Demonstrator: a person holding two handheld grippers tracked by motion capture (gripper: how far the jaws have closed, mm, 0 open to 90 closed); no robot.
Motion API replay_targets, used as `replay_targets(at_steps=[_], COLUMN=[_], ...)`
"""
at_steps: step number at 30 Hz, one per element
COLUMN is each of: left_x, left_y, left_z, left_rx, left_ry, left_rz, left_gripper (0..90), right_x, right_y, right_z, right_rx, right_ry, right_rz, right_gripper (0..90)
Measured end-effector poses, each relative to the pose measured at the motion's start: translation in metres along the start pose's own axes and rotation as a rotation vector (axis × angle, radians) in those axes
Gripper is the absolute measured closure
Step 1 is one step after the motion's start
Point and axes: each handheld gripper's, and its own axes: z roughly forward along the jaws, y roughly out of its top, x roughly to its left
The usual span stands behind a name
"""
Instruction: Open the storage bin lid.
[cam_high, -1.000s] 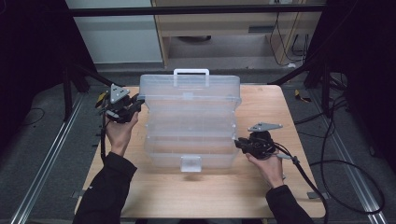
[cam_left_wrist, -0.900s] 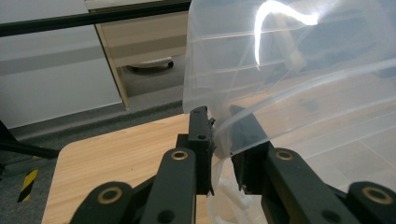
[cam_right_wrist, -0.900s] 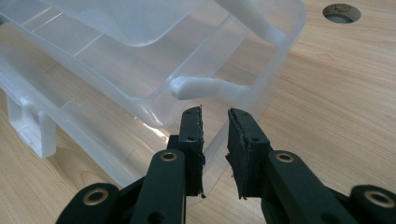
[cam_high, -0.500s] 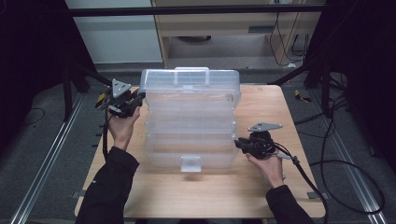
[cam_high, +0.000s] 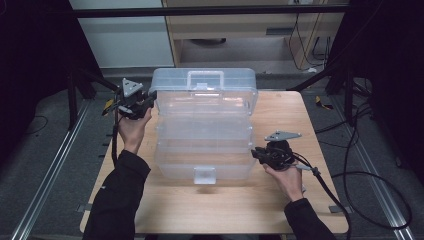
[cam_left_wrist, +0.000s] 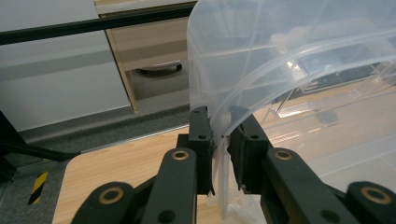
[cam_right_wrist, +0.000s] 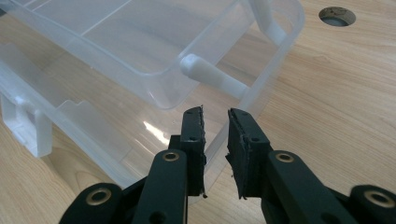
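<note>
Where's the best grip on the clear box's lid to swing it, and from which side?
Take the lid by its thin end wall, from the person's left, jaws straddling the edge. That rim is a flat, narrow lip that fits between the pads, as the left gripper shows. The right gripper likely steadies the lower tray at its right wall.

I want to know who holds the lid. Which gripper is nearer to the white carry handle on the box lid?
Left. The left gripper grips the lid's left edge, near the handle. The right gripper is at the base tray's right wall, farther away.
</note>
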Motion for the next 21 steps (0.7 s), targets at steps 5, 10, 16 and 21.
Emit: replay_targets(at_steps=[5, 10, 16, 21], left_x=[0.001, 0.002, 0.003, 0.003], left_y=[0.005, 0.008, 0.010, 0.013], left_z=[0.008, 0.013, 0.017, 0.022], left_rx=[0.004, 0.004, 0.007, 0.009], left_ry=[0.010, 0.014, 0.018, 0.021], left_rz=[0.004, 0.003, -0.005, -0.012], left_gripper=[78.5, 78.5, 78.5, 78.5], right_x=[0.001, 0.001, -0.001, 0.000], right_y=[0.000, 0.000, 0.000, 0.000], right_z=[0.000, 0.000, 0.001, 0.003], right_rx=[0.001, 0.000, -0.004, -0.006], right_ry=[-0.003, -0.005, 0.004, -0.005], right_rz=[0.001, 0.000, 0.016, 0.020], right_gripper=[76.4, 76.4, 75.4, 74.1])
